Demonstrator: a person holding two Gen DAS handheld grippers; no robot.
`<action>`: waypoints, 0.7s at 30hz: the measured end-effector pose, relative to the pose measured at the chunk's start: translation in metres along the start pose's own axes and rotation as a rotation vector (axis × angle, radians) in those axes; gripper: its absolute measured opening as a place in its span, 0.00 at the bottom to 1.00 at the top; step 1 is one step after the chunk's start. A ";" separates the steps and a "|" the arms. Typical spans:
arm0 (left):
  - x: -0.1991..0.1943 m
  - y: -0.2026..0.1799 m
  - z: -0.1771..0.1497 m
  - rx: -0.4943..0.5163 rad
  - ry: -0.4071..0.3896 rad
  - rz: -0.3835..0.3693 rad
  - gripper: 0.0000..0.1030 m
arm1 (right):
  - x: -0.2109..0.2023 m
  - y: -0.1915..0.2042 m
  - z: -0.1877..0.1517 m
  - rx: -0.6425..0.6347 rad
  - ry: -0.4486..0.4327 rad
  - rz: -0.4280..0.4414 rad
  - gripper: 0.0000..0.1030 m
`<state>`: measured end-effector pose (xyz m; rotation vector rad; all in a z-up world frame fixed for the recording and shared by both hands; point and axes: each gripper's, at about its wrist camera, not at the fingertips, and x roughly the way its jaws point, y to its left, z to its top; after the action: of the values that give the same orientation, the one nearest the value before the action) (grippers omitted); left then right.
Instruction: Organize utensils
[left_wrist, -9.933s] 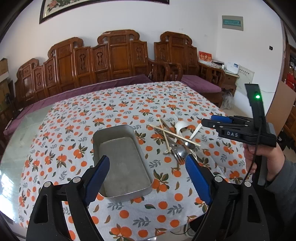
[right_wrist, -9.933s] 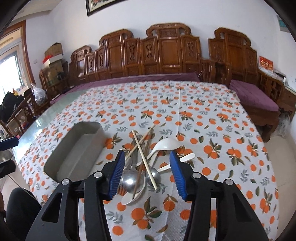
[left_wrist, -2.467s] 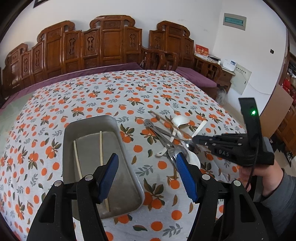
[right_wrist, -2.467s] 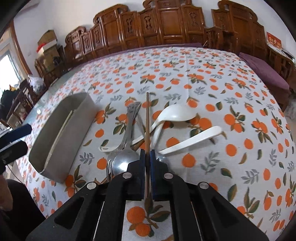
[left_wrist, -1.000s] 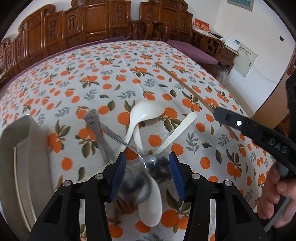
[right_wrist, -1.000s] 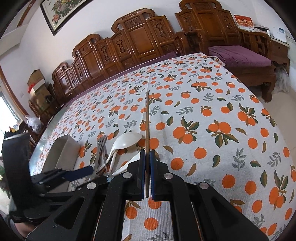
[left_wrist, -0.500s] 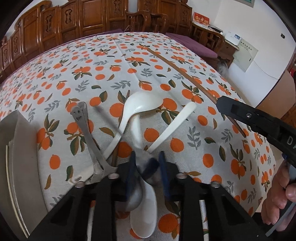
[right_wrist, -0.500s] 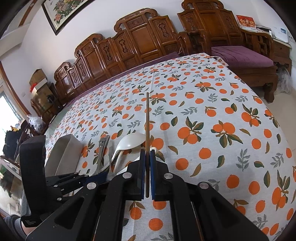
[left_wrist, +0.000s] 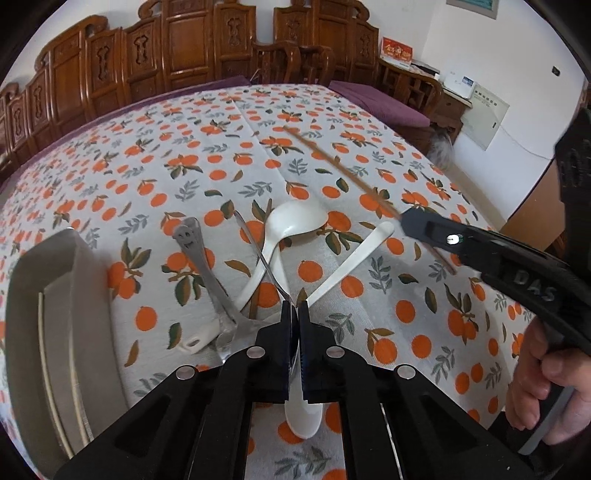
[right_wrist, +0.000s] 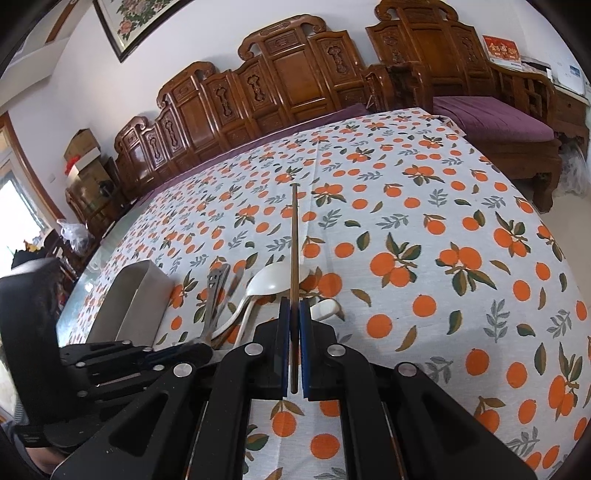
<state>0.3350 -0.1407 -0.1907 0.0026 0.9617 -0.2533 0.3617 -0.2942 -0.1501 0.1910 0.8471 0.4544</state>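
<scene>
**Both grippers now hold a utensil**

On the orange-print table (left_wrist: 424, 332), the left gripper (left_wrist: 294, 309), open one second ago, has its jaws shut on a metal spoon (left_wrist: 258, 251) in the pile. The right gripper (right_wrist: 294, 308) keeps its jaws clamped on a brown chopstick (right_wrist: 294, 236), lifted. The tray (left_wrist: 88, 295) lies left, near the edge; the far table is free.

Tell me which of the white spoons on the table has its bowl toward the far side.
The white ladle-shaped spoon in the middle: its round bowl lies away from the left gripper, whereas the white spoon under that gripper has its bowl nearest the camera.
</scene>
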 end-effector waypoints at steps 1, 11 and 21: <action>-0.005 0.000 -0.001 0.005 -0.008 0.002 0.02 | 0.001 0.003 0.000 -0.009 0.001 0.003 0.06; -0.052 0.018 -0.011 0.021 -0.063 0.020 0.02 | 0.006 0.032 -0.006 -0.094 0.021 0.011 0.06; -0.096 0.049 -0.021 0.003 -0.108 0.065 0.02 | 0.005 0.063 -0.013 -0.164 0.029 0.041 0.06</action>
<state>0.2764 -0.0703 -0.1299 0.0223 0.8523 -0.1932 0.3354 -0.2359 -0.1406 0.0504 0.8312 0.5640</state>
